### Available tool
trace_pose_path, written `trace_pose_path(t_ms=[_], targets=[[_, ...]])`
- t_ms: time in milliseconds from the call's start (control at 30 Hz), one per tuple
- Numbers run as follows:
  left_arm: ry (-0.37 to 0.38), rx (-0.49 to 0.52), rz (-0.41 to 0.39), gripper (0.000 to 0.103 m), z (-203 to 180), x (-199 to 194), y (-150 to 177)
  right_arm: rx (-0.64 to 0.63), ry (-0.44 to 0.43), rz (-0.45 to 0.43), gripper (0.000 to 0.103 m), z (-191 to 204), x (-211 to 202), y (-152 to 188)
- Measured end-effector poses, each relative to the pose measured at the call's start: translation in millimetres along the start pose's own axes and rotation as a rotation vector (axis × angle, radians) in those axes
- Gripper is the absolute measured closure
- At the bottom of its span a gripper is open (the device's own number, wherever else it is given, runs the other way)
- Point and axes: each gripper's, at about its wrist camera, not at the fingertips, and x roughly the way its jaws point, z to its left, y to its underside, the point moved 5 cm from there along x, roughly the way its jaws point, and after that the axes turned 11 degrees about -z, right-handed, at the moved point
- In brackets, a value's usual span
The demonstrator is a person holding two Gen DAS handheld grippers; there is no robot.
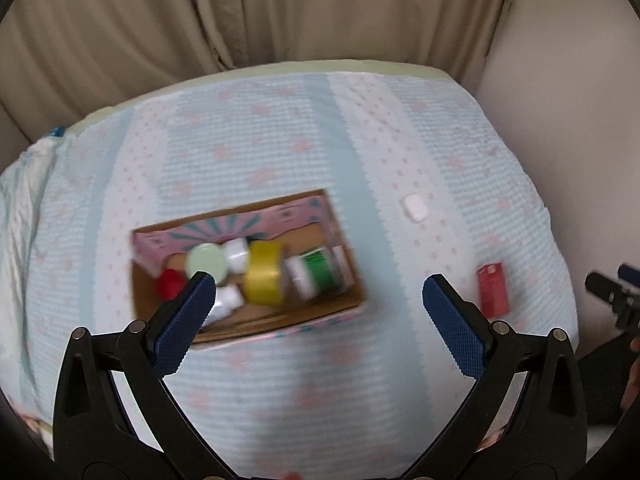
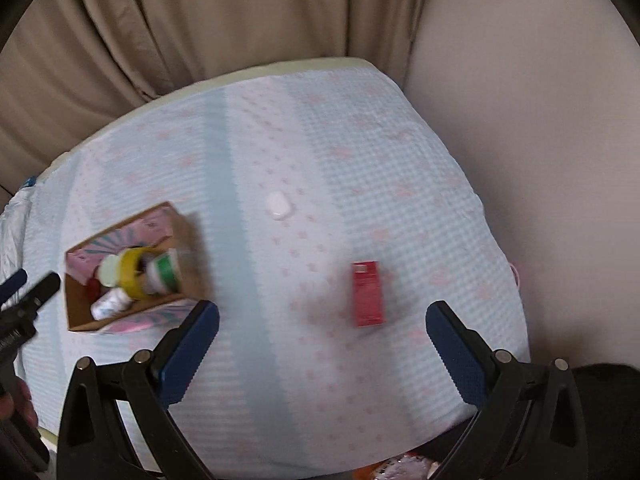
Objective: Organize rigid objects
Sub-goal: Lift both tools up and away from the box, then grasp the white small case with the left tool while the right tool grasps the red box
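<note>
Left hand-held gripper (image 1: 319,294) and right hand-held gripper (image 2: 322,320) (both agape, empty) above the bedspread (image 2: 340,168).

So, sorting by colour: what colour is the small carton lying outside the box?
Red. The small carton shows best in the right wrist view.

Left black two-finger claw with blue ribbed pads (image 1: 319,292): jaws spread wide, empty, raised. Right black blue-padded claw (image 2: 322,317): same, wide apart, nothing between.
</note>
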Motion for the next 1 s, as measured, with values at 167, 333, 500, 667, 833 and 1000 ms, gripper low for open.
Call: trace_pose_path(t_ms=[167, 333, 500, 667, 833, 1000], targets=[[-0.019, 0.013, 0.083, 0.0, -64.9, 51.3, -6.9, -0.048, -0.016, 0.06, 0.0, -53.0, 35.9, 4.2], [-0.041, -0.011, 0.178, 0.0, -114.4, 99.8, -3.3, -0.067, -0.067, 0.154, 0.0, -81.8, 73.9, 15.8], [-0.049, -0.036, 0.248, 0.0, -136.4, 137.2, -2.8, -0.085, -0.094, 0.224, 0.0, -89.2, 103.6, 19.7], [-0.035, -0.082, 0.327, 0.0, -148.7, 194.2, -6.1, -0.082, -0.115, 0.292, 0.0, -86.4, 134.8, 27.4], [-0.039, -0.079, 0.381, 0.0, -159.1, 259.2, -8.3, -0.071, -0.111, 0.351, 0.001, -78.9, 170.2, 43.1], [-0.056, -0.065, 0.425, 0.003, -163.7, 317.4, -1.7, -0.052, -0.09, 0.436, 0.008, -72.1, 219.5, 67.3]])
